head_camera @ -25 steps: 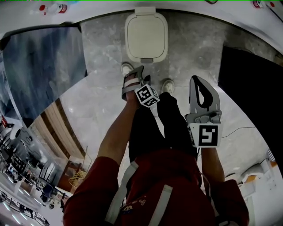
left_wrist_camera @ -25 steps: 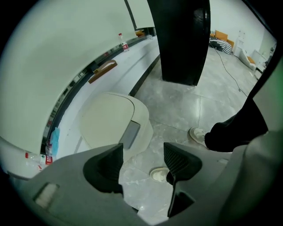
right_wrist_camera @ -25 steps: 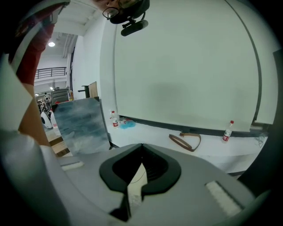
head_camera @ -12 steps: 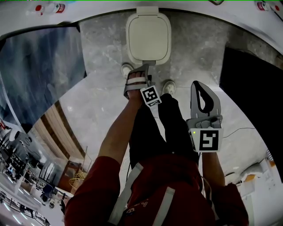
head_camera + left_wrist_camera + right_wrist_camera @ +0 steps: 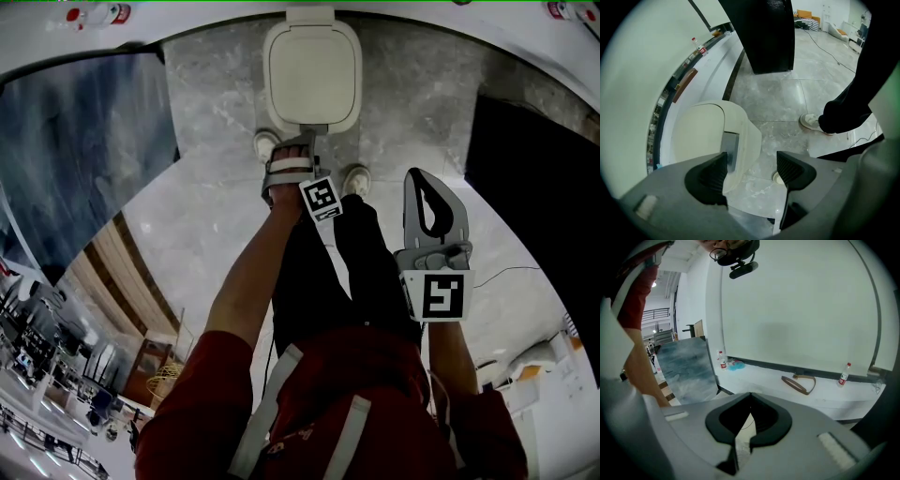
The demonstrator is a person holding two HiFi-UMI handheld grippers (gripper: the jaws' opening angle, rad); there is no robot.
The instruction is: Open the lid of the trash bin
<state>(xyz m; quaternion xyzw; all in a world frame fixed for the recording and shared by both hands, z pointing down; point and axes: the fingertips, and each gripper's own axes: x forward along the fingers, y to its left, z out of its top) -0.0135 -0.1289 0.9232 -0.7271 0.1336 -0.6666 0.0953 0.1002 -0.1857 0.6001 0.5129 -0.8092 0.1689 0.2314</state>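
Grey marble-veined tile floor [image 5: 422,103] runs to a plain pale wall [image 5: 797,301] with a raised white ledge [image 5: 834,397] along its foot. A red-capped clear plastic bottle [image 5: 843,374] and a brown looped strap [image 5: 799,383] sit on the ledge. A blue-grey marbled slab [image 5: 84,150] stands at one side, a tall black cabinet [image 5: 768,33] at the other, and a thin black cable [image 5: 825,44] trails across the floor

Red top [image 5: 314,427], grey straps [image 5: 265,398], black trousers [image 5: 314,281], white shoes [image 5: 356,179]. Left gripper [image 5: 287,146], right gripper [image 5: 420,174] grey, black-white marker cubes [image 5: 322,198].
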